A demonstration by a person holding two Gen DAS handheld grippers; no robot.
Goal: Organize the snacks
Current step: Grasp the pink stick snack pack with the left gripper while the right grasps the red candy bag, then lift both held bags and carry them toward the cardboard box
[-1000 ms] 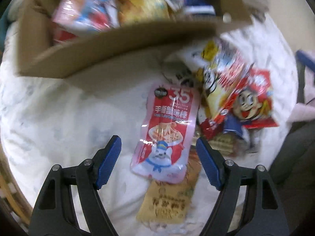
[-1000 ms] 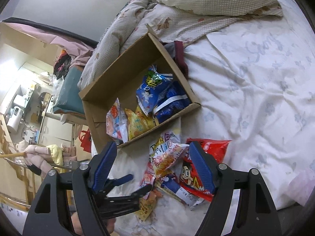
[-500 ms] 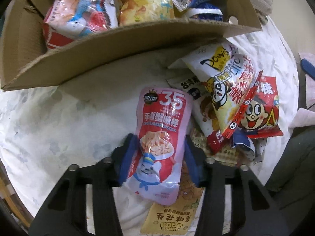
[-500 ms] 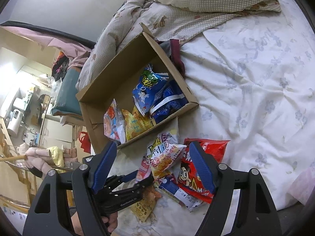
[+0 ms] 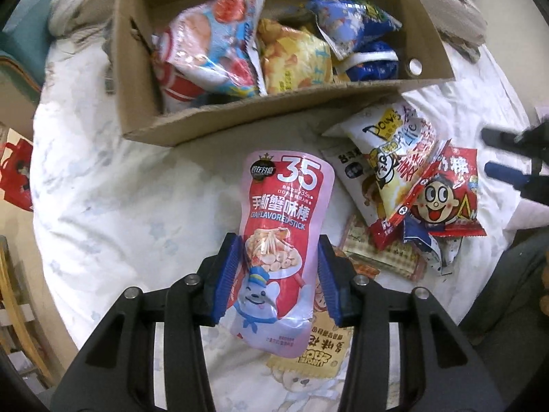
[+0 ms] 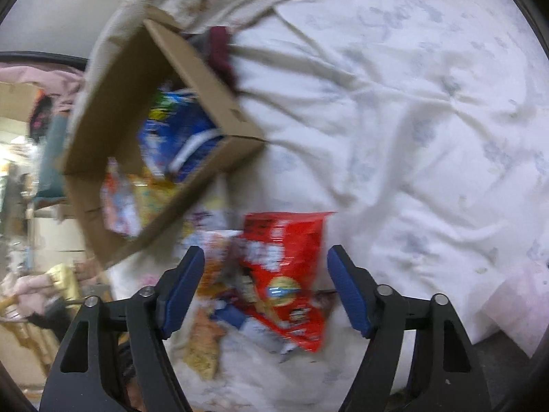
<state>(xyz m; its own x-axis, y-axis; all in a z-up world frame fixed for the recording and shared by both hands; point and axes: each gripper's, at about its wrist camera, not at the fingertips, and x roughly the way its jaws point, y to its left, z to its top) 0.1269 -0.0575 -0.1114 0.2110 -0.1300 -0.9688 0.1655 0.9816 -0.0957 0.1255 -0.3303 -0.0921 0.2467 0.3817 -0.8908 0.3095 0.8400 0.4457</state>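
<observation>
While clamped between the blue fingers (image 5: pixel 229 274) of the left gripper (image 5: pixel 278 274), pink crab-stick pouch (image 5: pixel 286 230) held face-up by its lower half, raised clear of the white bed cover (image 5: pixel 113 213), just in front of the near wall of the cardboard box (image 5: pixel 260 116). Left fingers just drawn in onto the pouch — pads pressing both its edges.

Inside the box: pink-and-blue bag (image 5: pixel 209 48), yellow bag (image 5: pixel 295 58), blue bags (image 5: pixel 357 31) standing side by side.

Right of the pouch, loose heap on the bed cover — white-and-yellow bag (image 5: pixel 394 158) lying over a red cartoon-face bag (image 5: pixel 442 199), with a checked wrapper (image 5: pixel 381 250) below and a yellow packet (image 5: pixel 319 346) partly under the held pouch.

Right gripper (image 6: pixel 266 288) pointing steeply down over the same heap, picture blurred; fingers (image 6: pixel 346 288) spread either side of the red bag (image 6: pixel 284 267), having just narrowed a little, pads not touching it. Same box (image 6: pixel 212 86) up and to the left in the right wrist view, blue bags (image 6: pixel 178 137) visible inside.
</observation>
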